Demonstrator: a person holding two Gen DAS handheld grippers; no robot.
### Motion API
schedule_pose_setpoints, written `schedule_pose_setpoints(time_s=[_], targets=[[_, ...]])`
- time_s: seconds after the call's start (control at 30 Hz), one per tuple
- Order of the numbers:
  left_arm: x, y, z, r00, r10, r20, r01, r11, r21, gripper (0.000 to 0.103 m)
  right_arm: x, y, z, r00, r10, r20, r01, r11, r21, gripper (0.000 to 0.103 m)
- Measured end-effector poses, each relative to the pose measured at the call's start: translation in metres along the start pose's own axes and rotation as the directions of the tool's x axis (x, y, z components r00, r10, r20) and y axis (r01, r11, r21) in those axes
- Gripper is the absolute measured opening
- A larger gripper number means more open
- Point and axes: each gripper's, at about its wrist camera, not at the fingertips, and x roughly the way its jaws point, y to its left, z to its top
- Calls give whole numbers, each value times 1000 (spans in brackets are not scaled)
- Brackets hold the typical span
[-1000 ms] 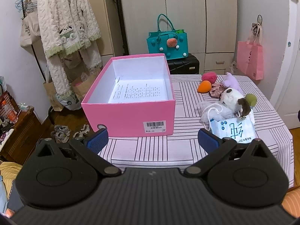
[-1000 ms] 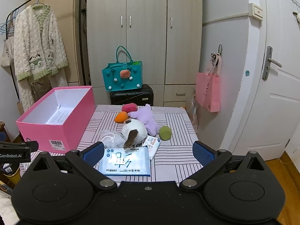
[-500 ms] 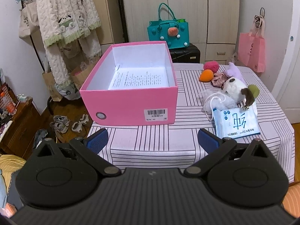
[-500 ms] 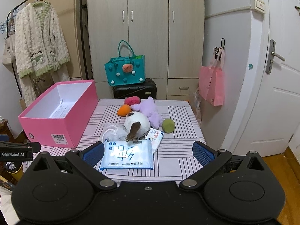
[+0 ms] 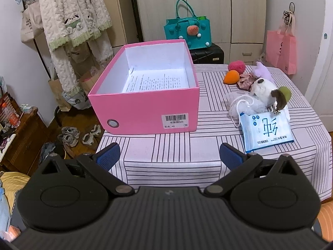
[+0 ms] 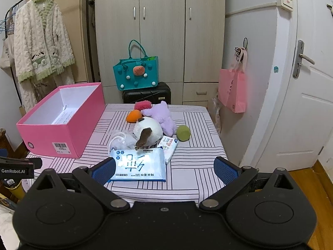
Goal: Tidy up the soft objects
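Observation:
An open pink box [image 5: 145,106] [image 6: 56,133] with a printed sheet inside stands on the left of the striped table [image 5: 177,152]. To its right lie soft things: a white-and-brown plush [image 6: 148,132], a purple plush [image 6: 162,117], an orange sponge [image 6: 133,116], a red puff [image 6: 142,104], a green ball [image 6: 183,133], a white drawstring pouch [image 6: 120,139] and a blue wipes pack [image 6: 138,164] [image 5: 266,130]. My left gripper [image 5: 169,156] is open and empty at the table's near edge. My right gripper [image 6: 165,169] is open and empty, just short of the wipes pack.
A small tissue pack [image 6: 168,145] lies beside the wipes. Behind the table stand a black suitcase [image 6: 146,92] with a teal bag [image 6: 136,74] and a wardrobe. A pink bag [image 6: 233,89] hangs at the right, near a door. A robe [image 5: 72,20] hangs at the left.
Both grippers have drawn back and risen a little from the table, so the box and soft things look farther off. Both stay open. Nothing on the table has moved.

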Motion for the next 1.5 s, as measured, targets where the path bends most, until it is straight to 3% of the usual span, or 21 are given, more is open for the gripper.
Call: schedule_pose_setpoints(time_s=[1.1,1.33,1.5], targets=[[-5,5,-1,999,0,49,-1,1000,13,103,-5,8,-1,1000,8,16,-7,999,-35,102],[0,11,4,997,-57,54,59,998,-35,103,-3,3,4,996,61,58,-60,998,-10,102],[2,15,6,994,-42,100,47,998,-45,103,7,4,1,989,101,110,-96,994,-49,102]])
